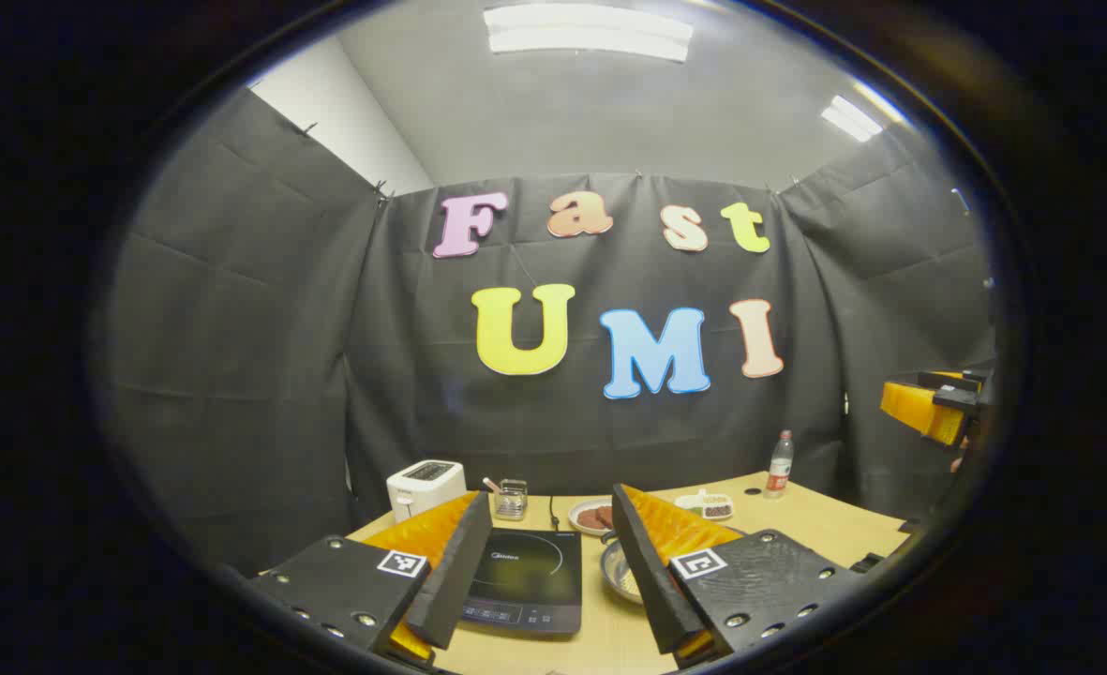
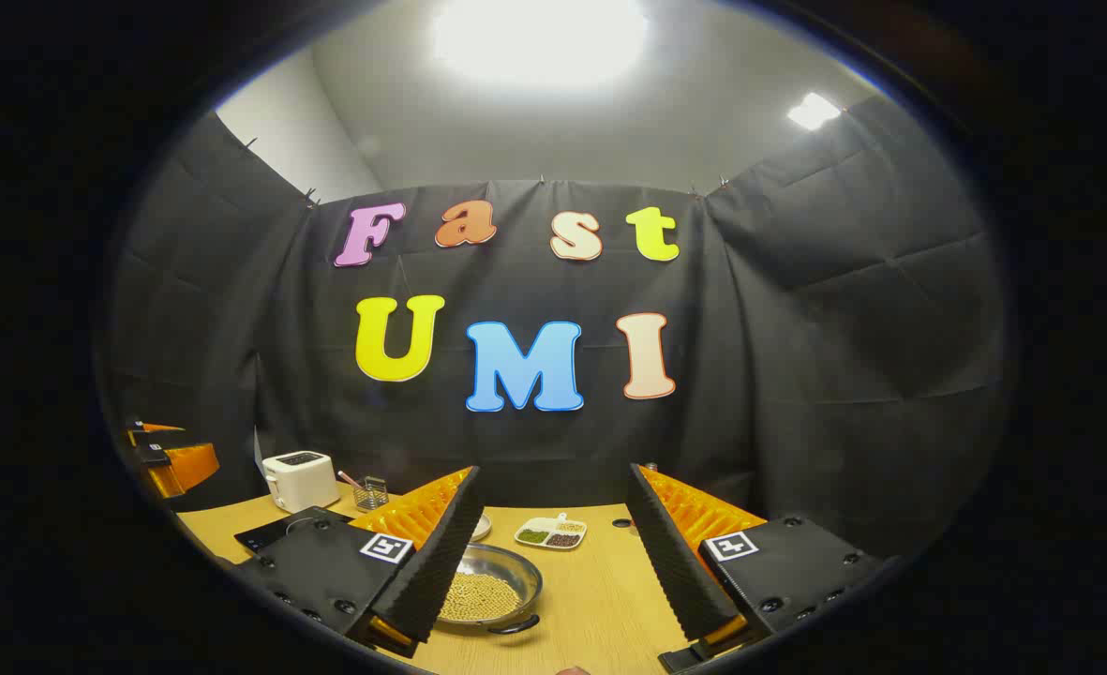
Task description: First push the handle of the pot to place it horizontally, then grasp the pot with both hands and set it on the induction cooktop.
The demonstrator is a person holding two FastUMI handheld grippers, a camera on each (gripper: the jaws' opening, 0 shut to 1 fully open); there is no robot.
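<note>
A steel pot filled with pale beans sits on the wooden table, a dark handle at its near rim. In the left gripper view the pot is partly hidden behind a finger. The black induction cooktop lies flat to the pot's left; its corner also peeks out in the right gripper view. My left gripper hovers open above the cooktop and pot. My right gripper is open too, above the table just right of the pot. Neither holds anything.
A white toaster, a small wire holder, a plate of dark food, a divided snack dish and a water bottle stand along the table's back. Black cloth walls close in the booth.
</note>
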